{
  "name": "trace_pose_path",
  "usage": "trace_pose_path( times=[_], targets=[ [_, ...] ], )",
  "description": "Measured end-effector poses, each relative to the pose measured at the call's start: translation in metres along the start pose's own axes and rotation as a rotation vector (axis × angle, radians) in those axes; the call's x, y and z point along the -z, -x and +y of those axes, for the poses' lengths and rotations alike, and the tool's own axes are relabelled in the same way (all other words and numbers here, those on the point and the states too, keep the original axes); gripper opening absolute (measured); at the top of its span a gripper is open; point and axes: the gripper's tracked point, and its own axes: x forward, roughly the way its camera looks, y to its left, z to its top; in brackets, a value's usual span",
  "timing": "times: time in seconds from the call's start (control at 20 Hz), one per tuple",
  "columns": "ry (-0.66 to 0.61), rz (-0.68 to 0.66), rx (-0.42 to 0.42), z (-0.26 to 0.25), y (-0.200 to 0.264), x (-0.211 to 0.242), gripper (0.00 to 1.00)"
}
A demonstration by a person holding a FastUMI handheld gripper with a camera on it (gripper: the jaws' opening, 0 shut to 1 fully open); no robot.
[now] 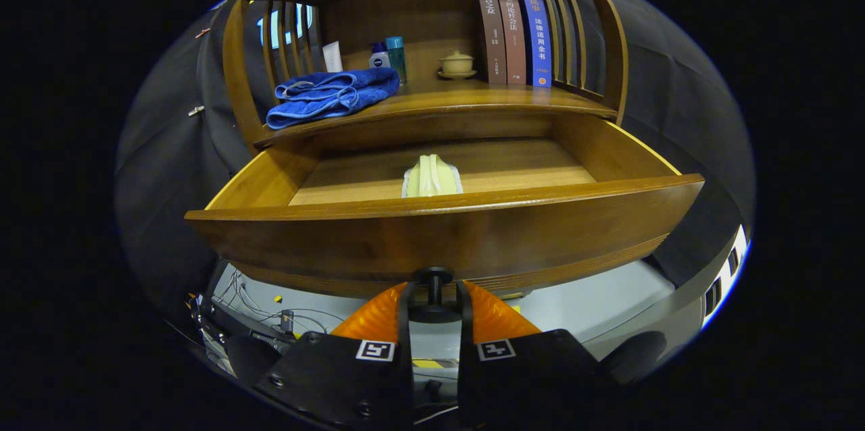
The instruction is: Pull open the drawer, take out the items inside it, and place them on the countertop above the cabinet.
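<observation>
A big wooden cabinet (pixel 432 26) is standing in front of a dark cloth wall. Its worktop (pixel 473 101) is looking smooth, brown and shiny. Below the worktop, the drawer (pixel 446 228) is sticking out wide open, with a curved front board. The floor (pixel 608 302) under it is looking pale grey, with thin wires (pixel 257 302) lying on it.

A soft blue towel (pixel 331 94) is lying folded on the worktop. Three books (pixel 515 36) are standing upright, side by side. A little lidded cup (pixel 457 65) is sitting on a saucer near the books. Two small bottles (pixel 389 57) and a white tube (pixel 332 57) are standing behind the towel.

Inside the drawer, a pale yellow folded cloth (pixel 432 178) is lying close behind the front board, up beyond the gripper.

The gripper (pixel 434 296) is squeezing the round dark drawer knob (pixel 434 277) between both fingers.
</observation>
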Motion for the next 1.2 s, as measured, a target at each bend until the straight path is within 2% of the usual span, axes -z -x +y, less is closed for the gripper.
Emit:
trace_pose_path(
  times=[0.25,0.35,0.65,0.8,0.95,1.05,1.2],
  targets=[
    [-0.011,0.020,-0.002,-0.002,0.007,0.011,0.30],
    [-0.002,0.037,0.007,-0.002,0.003,0.015,0.34],
    [-0.026,-0.008,0.050,-0.015,0.037,-0.009,1.00],
    [-0.078,-0.037,0.017,-0.011,0.058,-0.040,1.00],
    [-0.039,-0.093,-0.036,0.005,0.070,-0.087,0.99],
    [-0.036,-0.121,-0.055,0.013,0.060,-0.121,0.99],
    [-0.024,-0.080,-0.050,0.017,0.024,-0.149,0.98]
  ],
)
